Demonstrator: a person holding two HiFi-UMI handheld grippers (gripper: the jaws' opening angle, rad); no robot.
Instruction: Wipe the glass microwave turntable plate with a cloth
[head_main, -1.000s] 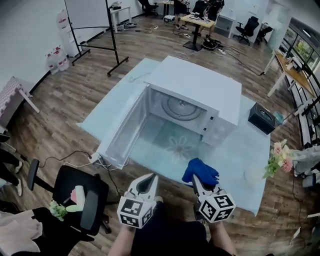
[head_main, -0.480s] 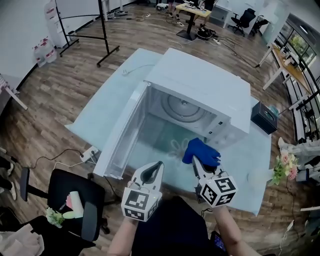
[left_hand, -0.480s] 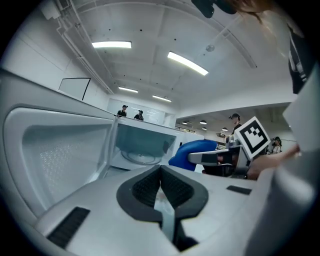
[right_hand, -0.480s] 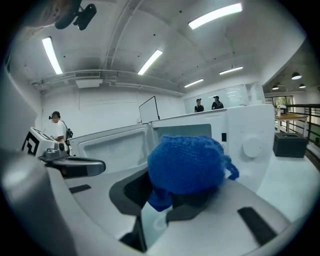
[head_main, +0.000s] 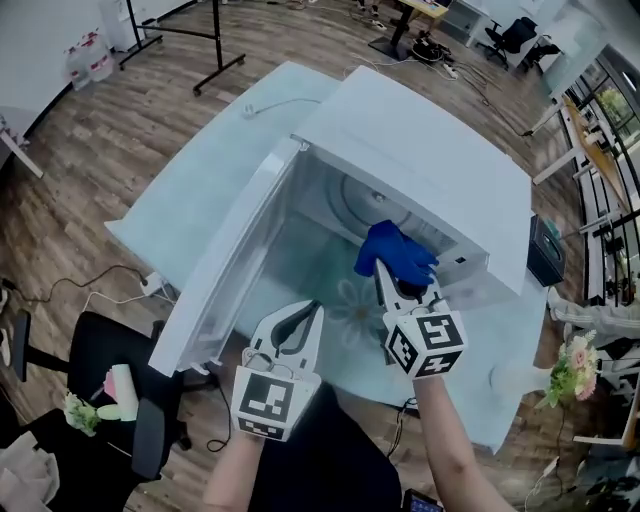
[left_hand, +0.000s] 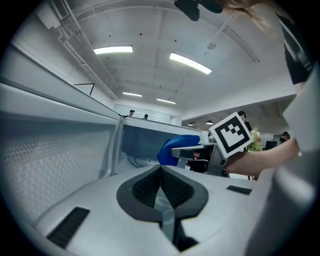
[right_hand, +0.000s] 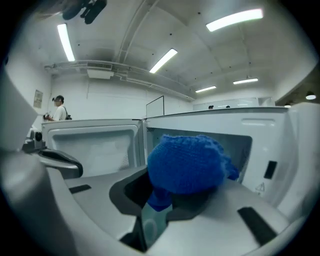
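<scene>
Over the pale office table (head_main: 200, 190), now brings the blue cloth (head_main: 395, 252), clamped in the right gripper (head_main: 384, 270), up to the mouth of the open microwave (head_main: 430, 170), glass turntable plate (head_main: 352, 198) just inside at 12 o'clock, wiping likely next; left gripper (head_main: 312, 308) closed, empty, at 7 o'clock.

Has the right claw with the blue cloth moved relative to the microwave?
Yes. The right claw carried the blue cloth forward, from near the table's front edge up to the open microwave's mouth.

Open-plan office; desks (head_main: 585, 140), swivel chairs (head_main: 95, 355), ceiling strip lights (right_hand: 234, 19).
</scene>
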